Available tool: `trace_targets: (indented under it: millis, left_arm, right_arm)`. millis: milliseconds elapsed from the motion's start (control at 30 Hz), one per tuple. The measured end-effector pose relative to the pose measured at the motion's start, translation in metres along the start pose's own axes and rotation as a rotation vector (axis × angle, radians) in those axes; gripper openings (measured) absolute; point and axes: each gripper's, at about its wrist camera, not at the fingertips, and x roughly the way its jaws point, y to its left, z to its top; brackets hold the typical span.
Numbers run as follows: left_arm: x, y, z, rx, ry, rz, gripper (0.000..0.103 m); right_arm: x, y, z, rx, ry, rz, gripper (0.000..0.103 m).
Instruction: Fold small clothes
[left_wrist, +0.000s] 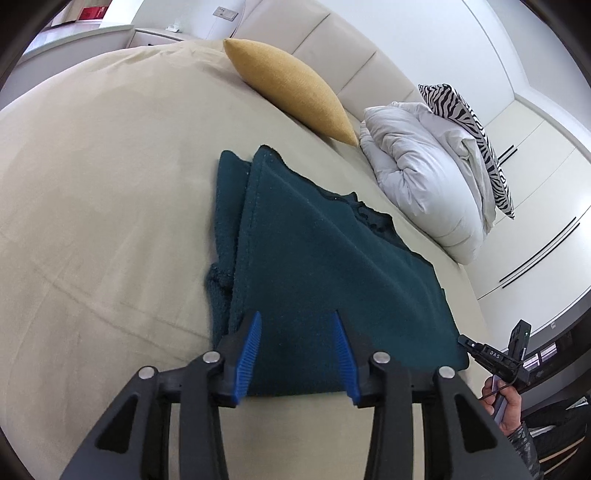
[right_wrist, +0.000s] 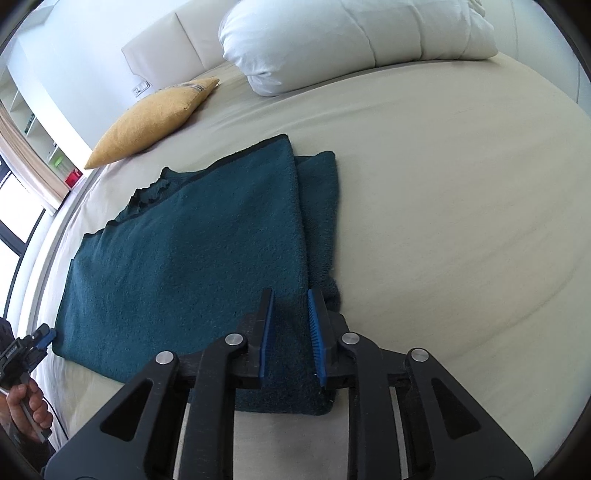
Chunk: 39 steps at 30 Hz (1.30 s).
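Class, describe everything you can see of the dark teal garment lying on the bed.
The teal garment is a thick, fuzzy knit with a dark scalloped trim along one edge. It lies flat on the beige bed sheet, partly folded: a narrow strip shows from under the top layer along one side. The open left gripper and open right gripper are over its near edge; neither grips it. The pillows lie apart from it.

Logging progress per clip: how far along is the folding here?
Done: a sleeve is tucked under the green sweater, which lies flat on the bed. In hand: both tongs, left and right, sit open at its near corners. Left: folding it over.
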Motion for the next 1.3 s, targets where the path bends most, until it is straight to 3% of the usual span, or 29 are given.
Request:
trace_targets:
  millis: [400, 500, 633, 800, 867, 900, 933, 967, 1300]
  left_arm:
    - [-0.001, -0.002, 0.002, 0.057, -0.053, 0.115, 0.039]
    - [-0.002, -0.004, 0.000, 0.086, -0.080, 0.155, 0.039]
    - [-0.005, -0.009, 0.000, 0.129, -0.111, 0.191, 0.040]
    - [0.009, -0.009, 0.000, 0.148, -0.049, 0.216, 0.040]
    - [0.009, -0.006, 0.000, 0.127, -0.050, 0.218, 0.034]
    - [0.008, -0.004, 0.000, 0.119, -0.052, 0.217, 0.025]
    - [0.008, -0.004, 0.000, 0.117, -0.051, 0.218, 0.016]
    - [0.009, -0.003, 0.000, 0.117, -0.046, 0.222, 0.013]
    - [0.012, -0.001, -0.004, 0.120, -0.018, 0.236, 0.009]
  right_arm:
    - [0.005, 0.005, 0.000, -0.019, 0.003, -0.034, 0.020]
    - [0.004, 0.007, -0.001, -0.027, -0.005, -0.031, 0.026]
    - [0.002, 0.011, -0.001, -0.038, -0.023, -0.042, 0.042]
    - [0.005, 0.015, -0.001, -0.061, -0.018, -0.077, 0.042]
    - [0.010, 0.013, -0.002, -0.056, -0.002, -0.089, 0.042]
    - [0.011, 0.013, -0.002, -0.059, -0.002, -0.091, 0.042]
    - [0.013, 0.013, -0.003, -0.070, -0.002, -0.096, 0.042]
    - [0.013, 0.014, -0.003, -0.081, -0.001, -0.103, 0.040]
    - [0.008, 0.015, -0.006, -0.122, -0.021, -0.150, 0.010]
